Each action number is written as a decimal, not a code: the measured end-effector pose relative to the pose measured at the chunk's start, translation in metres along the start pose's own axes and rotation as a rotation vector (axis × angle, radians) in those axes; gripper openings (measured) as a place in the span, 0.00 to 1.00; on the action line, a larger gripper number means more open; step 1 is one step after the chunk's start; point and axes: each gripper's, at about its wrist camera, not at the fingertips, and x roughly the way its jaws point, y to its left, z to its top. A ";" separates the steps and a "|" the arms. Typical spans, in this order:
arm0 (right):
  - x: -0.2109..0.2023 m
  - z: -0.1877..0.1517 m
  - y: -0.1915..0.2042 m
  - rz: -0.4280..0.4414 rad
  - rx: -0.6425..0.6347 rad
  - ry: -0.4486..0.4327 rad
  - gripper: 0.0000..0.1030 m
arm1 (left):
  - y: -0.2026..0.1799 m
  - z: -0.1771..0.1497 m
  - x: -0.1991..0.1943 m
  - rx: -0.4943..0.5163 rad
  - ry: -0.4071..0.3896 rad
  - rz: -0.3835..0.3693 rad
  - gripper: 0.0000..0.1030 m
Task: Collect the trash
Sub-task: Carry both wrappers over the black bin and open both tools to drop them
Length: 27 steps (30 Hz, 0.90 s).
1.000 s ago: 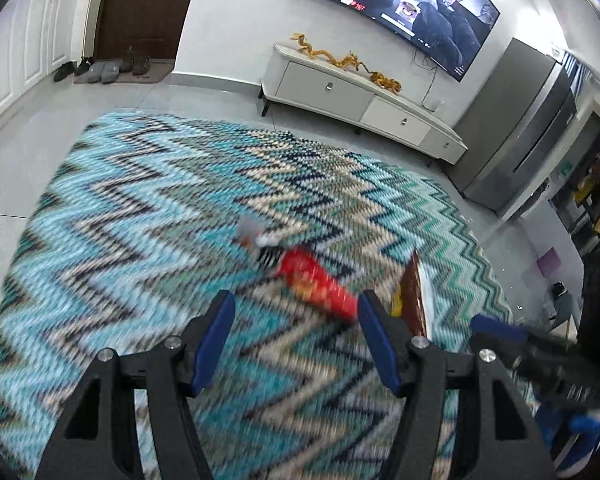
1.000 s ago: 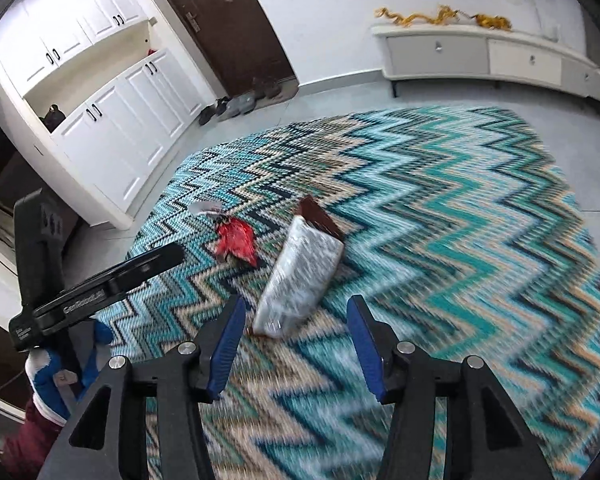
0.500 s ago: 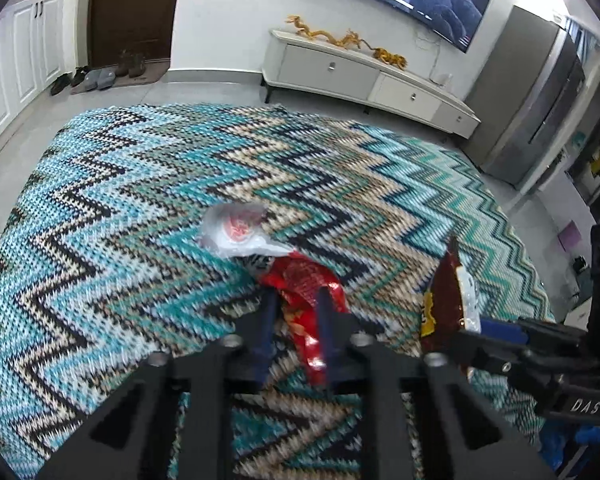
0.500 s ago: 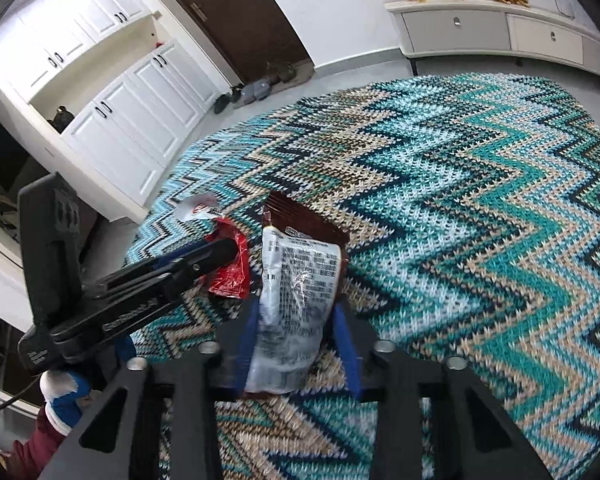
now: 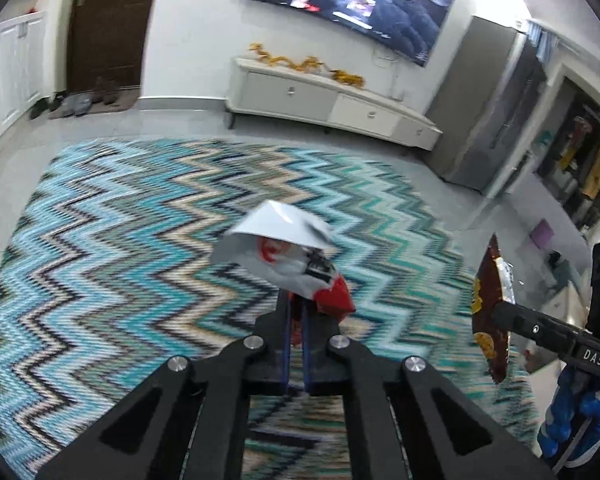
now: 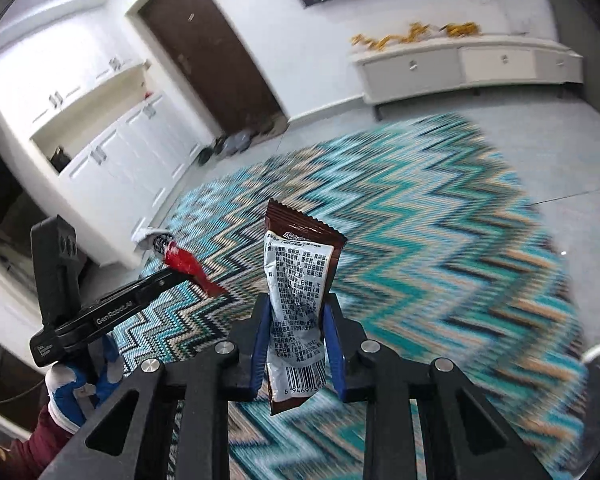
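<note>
Left gripper (image 5: 296, 312): jaws clamped tight on a crumpled red and white plastic wrapper (image 5: 288, 256), which juts up from the tips, clear of the teal zigzag-patterned woven rug (image 5: 112, 264). Right gripper (image 6: 298, 332): jaws pinched on a brown and silver foil snack packet (image 6: 298, 300), held upright with the barcode end hanging below the pads. Both items are off the rug, above its middle. Beyond the rug's far edge stands a white low cabinet (image 5: 324, 100), against the wall under a mounted television (image 5: 348, 0).
</note>
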 end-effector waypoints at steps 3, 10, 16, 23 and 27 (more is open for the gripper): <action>-0.047 -0.005 -0.026 -0.067 0.035 -0.070 0.24 | -0.046 0.007 0.002 0.072 0.000 -0.052 0.04; -0.144 -0.034 -0.118 -0.263 0.152 -0.179 0.24 | -0.182 0.007 0.018 0.261 0.041 -0.223 0.03; -0.190 -0.072 -0.199 -0.378 0.294 -0.212 0.24 | -0.292 -0.011 0.051 0.411 0.131 -0.313 0.04; -0.187 -0.117 -0.285 -0.419 0.476 -0.177 0.25 | -0.392 -0.041 0.103 0.533 0.257 -0.366 0.04; -0.180 -0.133 -0.319 -0.424 0.535 -0.139 0.32 | -0.433 -0.058 0.137 0.557 0.334 -0.395 0.05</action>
